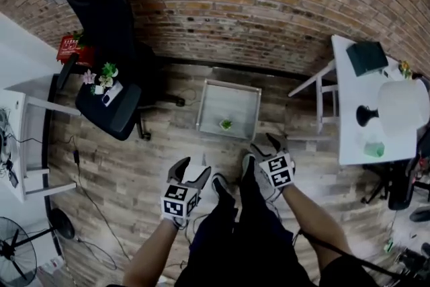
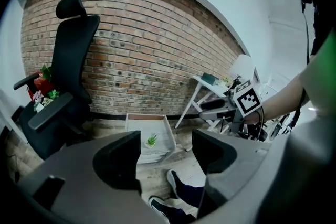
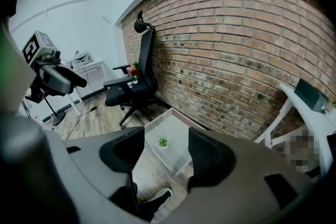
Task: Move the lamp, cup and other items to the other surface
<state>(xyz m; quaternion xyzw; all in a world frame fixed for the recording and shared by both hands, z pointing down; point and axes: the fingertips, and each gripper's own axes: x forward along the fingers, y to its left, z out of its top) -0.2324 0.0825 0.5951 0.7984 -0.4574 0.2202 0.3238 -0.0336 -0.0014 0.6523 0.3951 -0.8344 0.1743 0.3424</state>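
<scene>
Holding both claws spread and empty, I had the left gripper (image 1: pixel 193 168) and the right gripper (image 1: pixel 267 142) near me above the floor, nothing between either pair of jaws. The lamp (image 1: pixel 403 107), green cup (image 1: pixel 374 148) and a dark book (image 1: pixel 367 57) stood on the white table (image 1: pixel 349 138) at right. None was lifted yet, so I judged the task barely begun. Only a small plant (image 1: pixel 226 124) sat on the low grey tray (image 1: pixel 232 101) at centre. The lamp appeared upright — long axis vertical, shade up.
</scene>
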